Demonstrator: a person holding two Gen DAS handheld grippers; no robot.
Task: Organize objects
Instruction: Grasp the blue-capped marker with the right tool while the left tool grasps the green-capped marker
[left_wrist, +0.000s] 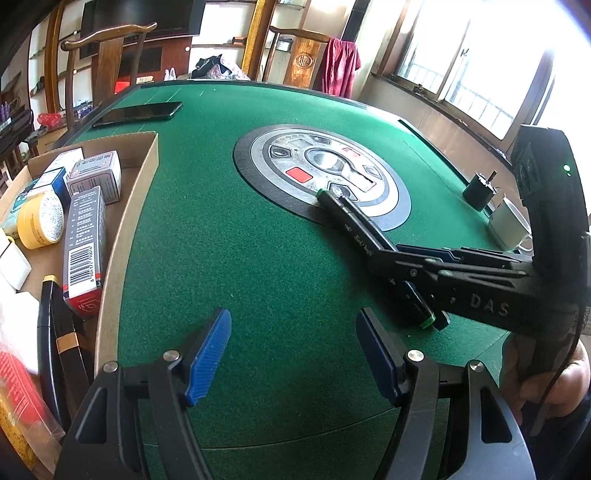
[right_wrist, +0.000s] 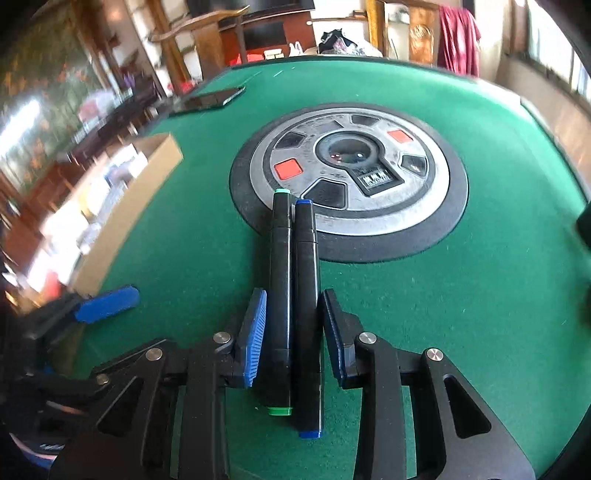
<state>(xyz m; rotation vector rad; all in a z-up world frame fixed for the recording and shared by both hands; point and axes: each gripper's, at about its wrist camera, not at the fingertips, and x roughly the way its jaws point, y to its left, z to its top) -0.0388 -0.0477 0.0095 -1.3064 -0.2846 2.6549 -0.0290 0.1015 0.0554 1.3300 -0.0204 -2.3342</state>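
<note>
Two black marker pens lie side by side on the green felt table (right_wrist: 461, 295), one with green end caps (right_wrist: 279, 280) and one with blue end caps (right_wrist: 306, 295), their far tips reaching onto the round grey control panel (right_wrist: 417, 206) in the table's centre. The right claw (right_wrist: 293, 332) straddles both pens, its blue ribbed pads (right_wrist: 255, 332) just beside them; whether they press the pens I cannot tell. The left claw (left_wrist: 293, 354) hangs spread wide over bare felt, holding nothing. To its left sits a shallow brown cardboard tray (left_wrist: 129, 229) with small boxes (left_wrist: 96, 175) and a yellow tape roll (left_wrist: 38, 225). A black phone (left_wrist: 138, 113) lies flat near the far table edge.
</note>
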